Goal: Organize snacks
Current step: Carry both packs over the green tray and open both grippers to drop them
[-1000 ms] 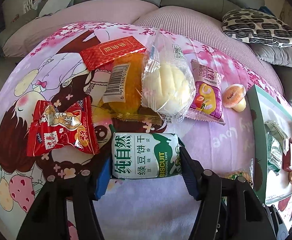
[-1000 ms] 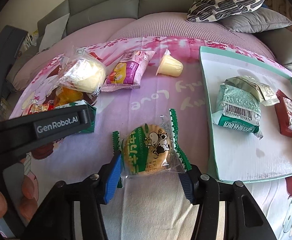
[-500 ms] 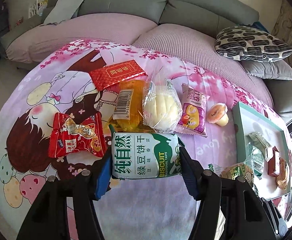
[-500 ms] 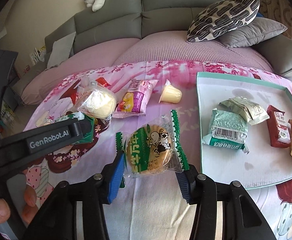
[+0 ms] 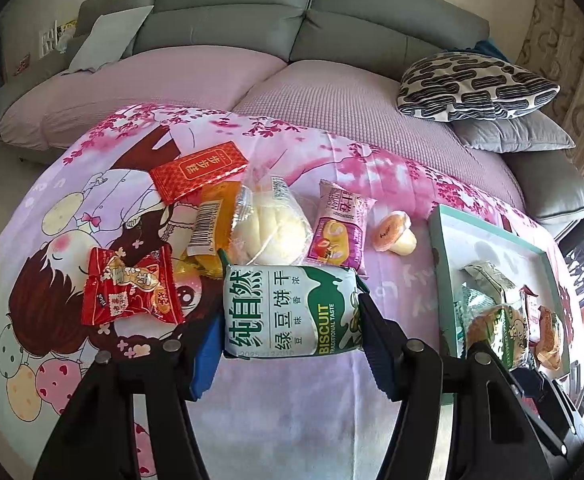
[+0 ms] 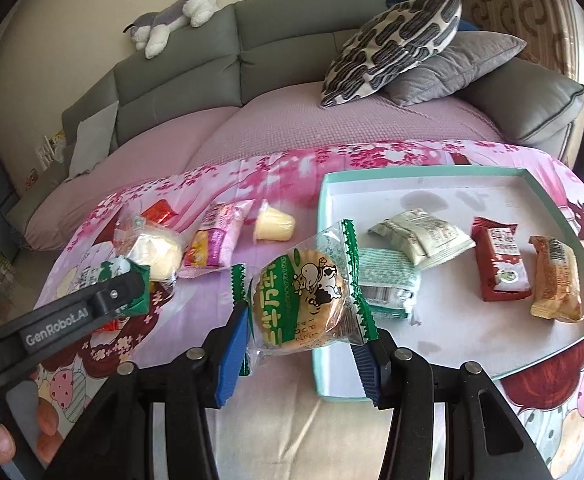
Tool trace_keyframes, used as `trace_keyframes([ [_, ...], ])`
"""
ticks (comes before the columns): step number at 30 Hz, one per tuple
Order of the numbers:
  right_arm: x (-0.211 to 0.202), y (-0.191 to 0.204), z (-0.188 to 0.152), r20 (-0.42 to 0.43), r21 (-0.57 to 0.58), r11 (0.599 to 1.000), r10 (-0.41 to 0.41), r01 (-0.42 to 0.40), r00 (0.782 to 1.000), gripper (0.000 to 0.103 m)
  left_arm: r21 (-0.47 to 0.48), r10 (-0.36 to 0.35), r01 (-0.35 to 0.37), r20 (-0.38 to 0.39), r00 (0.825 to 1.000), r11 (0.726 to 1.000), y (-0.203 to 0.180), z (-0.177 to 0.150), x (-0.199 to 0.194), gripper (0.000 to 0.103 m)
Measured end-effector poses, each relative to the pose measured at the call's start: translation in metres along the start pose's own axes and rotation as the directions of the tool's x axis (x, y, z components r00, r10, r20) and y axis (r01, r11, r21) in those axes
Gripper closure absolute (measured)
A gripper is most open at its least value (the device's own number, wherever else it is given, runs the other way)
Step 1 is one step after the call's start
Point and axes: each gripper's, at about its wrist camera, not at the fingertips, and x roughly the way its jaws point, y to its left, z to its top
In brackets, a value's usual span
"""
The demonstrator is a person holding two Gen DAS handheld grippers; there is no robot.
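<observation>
My left gripper (image 5: 290,322) is shut on a green and white biscuit pack (image 5: 292,312), held above the pink cartoon cloth. My right gripper (image 6: 299,312) is shut on a round cake in a clear green-edged wrapper (image 6: 301,300), held above the near left corner of the teal-rimmed white tray (image 6: 423,174). The tray holds several wrapped snacks (image 6: 499,258). The tray (image 5: 435,224) and the round cake (image 5: 499,328) also show at the right of the left wrist view. On the cloth lie a red bag (image 5: 130,286), a red box (image 5: 198,170), a bun (image 5: 270,226), a pink pack (image 5: 337,226) and a jelly cup (image 5: 395,234).
A grey sofa with a purple cover (image 6: 331,120) runs behind the cloth. A patterned pillow (image 6: 395,40) and a grey pillow (image 6: 455,64) lie at the back right. A plush toy (image 6: 172,20) lies on the sofa back.
Both grippers have risen with their packs. The right one has moved right, from over the cloth to over the tray's near corner.
</observation>
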Motion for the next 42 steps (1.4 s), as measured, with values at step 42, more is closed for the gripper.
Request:
trace_keyframes([
  [42, 0.002, -0.158, 0.003, -0.065, 0.293, 0.937, -0.179, 0.191, 0.982, 0.051, 0.337, -0.168, 0.230, -0.205, 0.964, 0.913, -0.175, -0.038, 0.047, 0.039],
])
